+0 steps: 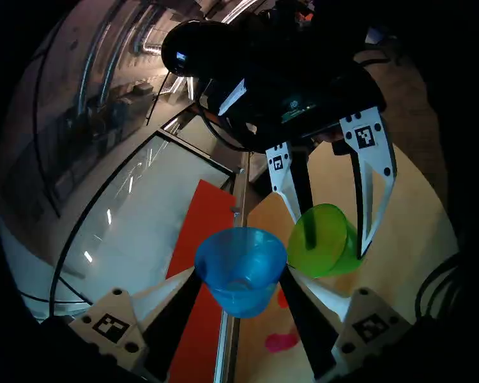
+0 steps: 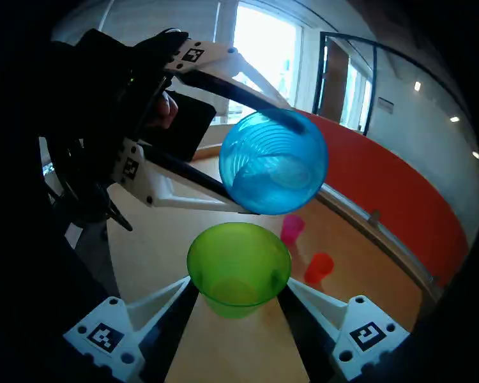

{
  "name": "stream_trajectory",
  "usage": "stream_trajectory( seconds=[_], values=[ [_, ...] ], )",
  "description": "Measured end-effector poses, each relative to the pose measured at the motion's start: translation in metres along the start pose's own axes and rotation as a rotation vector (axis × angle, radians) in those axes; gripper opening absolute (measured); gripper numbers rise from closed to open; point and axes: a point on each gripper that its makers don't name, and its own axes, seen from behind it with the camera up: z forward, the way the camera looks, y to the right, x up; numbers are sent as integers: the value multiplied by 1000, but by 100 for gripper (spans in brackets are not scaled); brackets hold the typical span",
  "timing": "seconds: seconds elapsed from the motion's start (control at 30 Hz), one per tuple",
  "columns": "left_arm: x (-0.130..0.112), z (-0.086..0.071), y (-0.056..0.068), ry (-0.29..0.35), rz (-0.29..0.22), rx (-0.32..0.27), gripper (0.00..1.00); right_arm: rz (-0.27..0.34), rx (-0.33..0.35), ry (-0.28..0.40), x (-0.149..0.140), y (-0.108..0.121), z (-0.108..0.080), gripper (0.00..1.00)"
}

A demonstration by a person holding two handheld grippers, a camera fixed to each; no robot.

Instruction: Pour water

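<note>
**Blue cup tipped near green cup, both held over tabletop**

Wooden tabletop (image 2: pixel 238 348) lies below both tools, with a red panel (image 2: pixel 399 191) running along its far edge.

Left tool (image 1: pixel 239 276): fingers pinching the blue cup (image 1: pixel 241 252) from both sides. In the right gripper view this cup is tipped, its mouth turned toward the camera, and it sits higher in the frame than the green cup. A pale patch on its inner wall may be water, but this is not certain through the translucent plastic.

Right tool (image 2: pixel 239 285): fingers pressed on either side of the green cup (image 2: pixel 239 258), whose mouth is open toward the camera. No contents can be made out in it.

A small pink cup (image 2: pixel 292 228) and a small red cup (image 2: pixel 319 267) stand on the tabletop beyond the green cup, close together and apart from both tools.
</note>
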Motion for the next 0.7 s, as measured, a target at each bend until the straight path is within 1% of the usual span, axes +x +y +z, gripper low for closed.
stream_trajectory(
  seconds=[0.17, 0.37, 0.57, 0.7],
  values=[
    [1, 2, 0, 1, 27, 4, 85, -1, -1, 1, 0, 1, 0, 85],
    [2, 4, -1, 2, 37, 7, 85, -1, -1, 4, 1, 2, 0, 86],
    [4, 7, -2, 5, 70, 11, 85, -3, -1, 5, 1, 3, 1, 85],
    [4, 9, -2, 7, 77, 12, 85, -4, -2, 6, 2, 3, 1, 85]
  ],
)
